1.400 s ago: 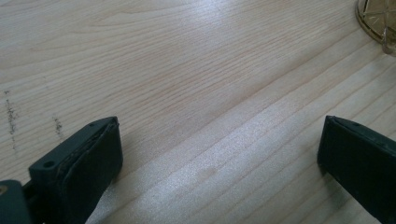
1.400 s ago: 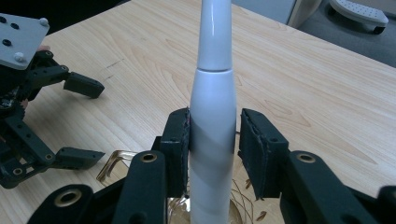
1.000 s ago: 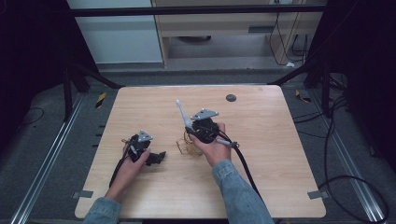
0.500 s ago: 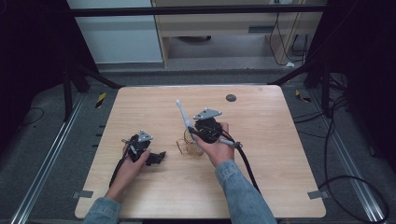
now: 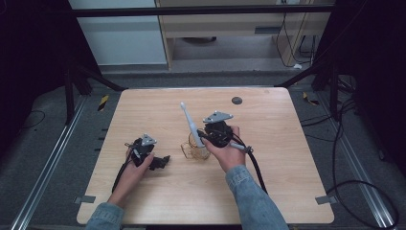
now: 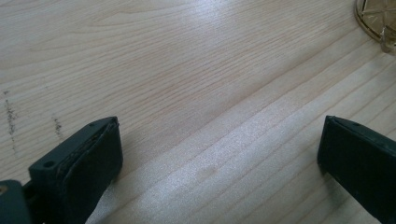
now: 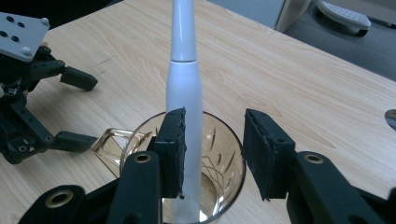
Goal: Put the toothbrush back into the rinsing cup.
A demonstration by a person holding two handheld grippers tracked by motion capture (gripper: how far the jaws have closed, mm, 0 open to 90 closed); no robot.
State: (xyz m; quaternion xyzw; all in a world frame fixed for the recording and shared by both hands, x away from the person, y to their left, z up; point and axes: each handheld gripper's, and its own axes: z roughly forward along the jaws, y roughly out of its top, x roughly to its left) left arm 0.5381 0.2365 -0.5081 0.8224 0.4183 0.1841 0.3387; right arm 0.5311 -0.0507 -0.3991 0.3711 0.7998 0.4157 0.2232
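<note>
Two hands work at a big wooden table [image 5: 297,182]. A small dark round spot [image 5: 236,100] sits on the table, far ahead of the right tongs.

The right hand [image 5: 230,152] holds the right tongs [image 7: 212,149] near the middle of the table. A black cable [image 5: 256,165] trails back from them past the blue sleeve [image 5: 251,196]. A grey three-cornered plate [image 5: 218,116] sits on top. In the right gripper view, the jaws are apart. The left jaw touches the side of a white toothbrush [image 7: 184,70], but the right jaw stands clear of it, with a gap between.

A clear glass mug [image 7: 219,154] stands on the table just under these jaws. It has an amber tint and a cut pattern, and its handle [image 7: 107,142] points toward the left tongs. The toothbrush stands in the mug. It leans on the rim and pokes up well past the jaws, tilting away from the right hand in the high view.

The left hand [image 5: 134,165] holds the left tongs [image 5: 160,162] well apart from the mug, off to its side. They rest low on the table. In the left gripper view, the jaws are spread wide with bare wood between them. A bit of the mug's rim shows far off at the top corner there.
</note>
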